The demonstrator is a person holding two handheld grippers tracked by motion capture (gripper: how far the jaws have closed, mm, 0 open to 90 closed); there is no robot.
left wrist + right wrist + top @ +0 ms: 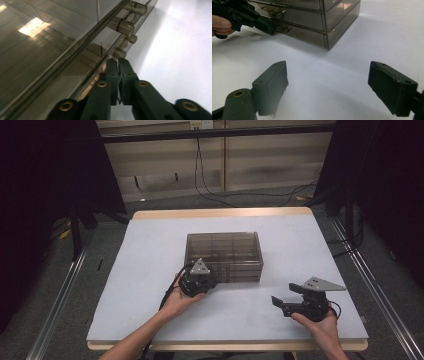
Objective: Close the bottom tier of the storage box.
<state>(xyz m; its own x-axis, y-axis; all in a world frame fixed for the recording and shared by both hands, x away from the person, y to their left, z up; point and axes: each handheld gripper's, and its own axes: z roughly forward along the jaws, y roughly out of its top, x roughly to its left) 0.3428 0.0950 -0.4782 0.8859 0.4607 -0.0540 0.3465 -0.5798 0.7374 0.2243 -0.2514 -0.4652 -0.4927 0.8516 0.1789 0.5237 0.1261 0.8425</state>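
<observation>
My left gripper point(118, 61) sits nearer, jaws almost closed at a knob point(119, 52) straight ahead on the drawer box point(223, 251); grip unclear; right gripper point(328, 87) wide open, empty.

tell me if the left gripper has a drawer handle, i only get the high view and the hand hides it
observer: no, the left gripper has its jaws together with nothing between them, tips just short of a handle
operator: which drawer
observer: the lowest drawer of the box, going by the right gripper view
operator: right gripper ready
observer: the right gripper has its jaws wide open above the table, holding nothing
</observation>
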